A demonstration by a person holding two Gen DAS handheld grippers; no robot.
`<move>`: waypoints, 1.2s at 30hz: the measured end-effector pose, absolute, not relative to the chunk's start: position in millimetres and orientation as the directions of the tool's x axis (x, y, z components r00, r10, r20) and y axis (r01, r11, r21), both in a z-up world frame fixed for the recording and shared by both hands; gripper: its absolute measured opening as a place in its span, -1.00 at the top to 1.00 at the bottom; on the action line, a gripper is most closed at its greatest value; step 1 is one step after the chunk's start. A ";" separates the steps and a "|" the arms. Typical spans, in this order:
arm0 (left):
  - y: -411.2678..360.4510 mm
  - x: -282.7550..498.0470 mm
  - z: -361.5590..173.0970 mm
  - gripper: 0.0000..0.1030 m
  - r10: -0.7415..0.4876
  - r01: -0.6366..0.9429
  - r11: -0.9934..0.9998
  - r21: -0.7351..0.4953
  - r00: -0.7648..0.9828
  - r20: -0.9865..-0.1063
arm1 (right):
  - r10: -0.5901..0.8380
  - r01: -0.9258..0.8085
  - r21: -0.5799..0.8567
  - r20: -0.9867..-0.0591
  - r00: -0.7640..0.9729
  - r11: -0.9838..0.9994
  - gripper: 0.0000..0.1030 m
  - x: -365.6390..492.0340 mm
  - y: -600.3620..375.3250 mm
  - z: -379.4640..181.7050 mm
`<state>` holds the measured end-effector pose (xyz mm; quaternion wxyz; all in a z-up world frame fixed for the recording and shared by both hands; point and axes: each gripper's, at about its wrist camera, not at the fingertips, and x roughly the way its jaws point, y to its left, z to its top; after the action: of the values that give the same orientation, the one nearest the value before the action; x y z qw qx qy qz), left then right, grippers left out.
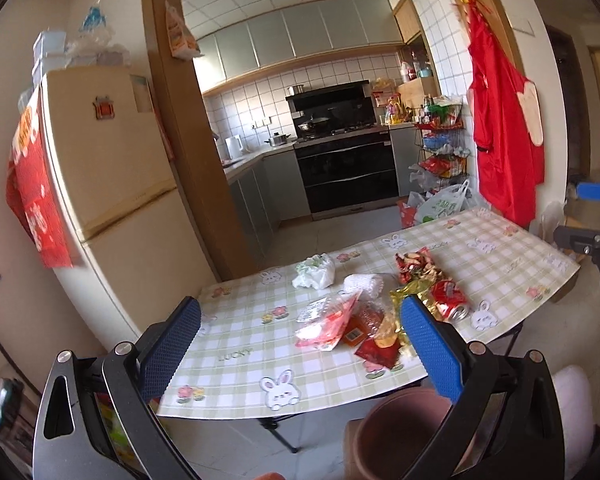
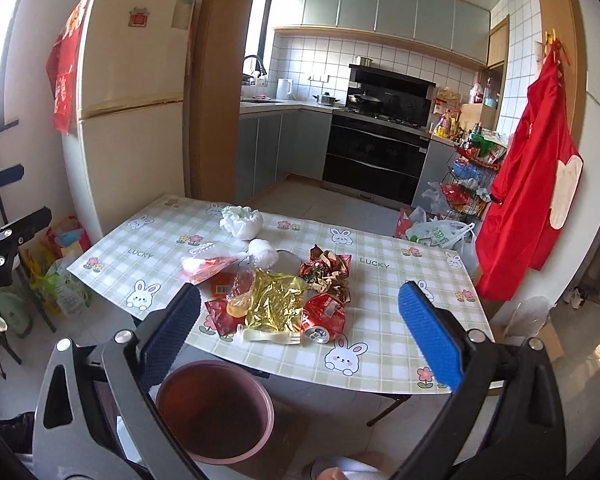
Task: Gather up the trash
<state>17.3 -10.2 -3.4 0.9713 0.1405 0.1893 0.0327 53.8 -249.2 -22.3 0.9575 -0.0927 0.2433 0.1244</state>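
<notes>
A pile of trash lies on the checked table (image 1: pixel 236 360) (image 2: pixel 384 360): a gold foil wrapper (image 2: pixel 276 304) (image 1: pixel 410 294), a crushed red can (image 2: pixel 324 316) (image 1: pixel 450 300), red wrappers (image 2: pixel 328 272) (image 1: pixel 414 264), a clear red-printed bag (image 1: pixel 326 322) (image 2: pixel 208 268), a white crumpled bag (image 1: pixel 316 272) (image 2: pixel 242 222) and a white wad (image 2: pixel 264 254) (image 1: pixel 362 284). A pink bin (image 2: pixel 216 404) (image 1: pixel 400 428) stands on the floor below the table's near edge. My left gripper (image 1: pixel 300 344) and right gripper (image 2: pixel 300 332) are both open and empty, held above the near edge in front of the pile.
A cream fridge (image 1: pixel 112 184) (image 2: pixel 128 112) stands left of the table. A red apron (image 1: pixel 500 136) (image 2: pixel 528 208) hangs on the right wall. Bags (image 2: pixel 436 232) and a wire rack (image 2: pixel 468 188) stand on the floor behind the table. Kitchen counters and a stove (image 2: pixel 376 152) lie beyond.
</notes>
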 end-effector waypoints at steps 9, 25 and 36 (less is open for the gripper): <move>-10.9 15.1 -8.1 -0.91 0.092 0.004 0.970 0.242 0.920 -0.381 | 0.205 -0.313 -0.139 -0.504 0.839 0.940 -0.89 51.2 -231.4 -27.0; -19.8 26.3 -12.4 -0.91 0.050 0.047 0.968 0.248 0.928 -0.370 | 0.183 -0.276 -0.104 -0.523 0.833 0.956 -0.89 68.7 -231.2 -37.1; -14.1 26.5 -13.6 -0.91 0.065 0.028 0.971 0.239 0.926 -0.373 | 0.182 -0.259 -0.081 -0.517 0.837 0.962 -0.89 66.3 -236.0 -35.0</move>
<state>26.5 -14.1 -13.6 0.9738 0.1207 0.1925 0.0093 66.3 -236.0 -35.0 0.9554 -0.0739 0.2615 0.1155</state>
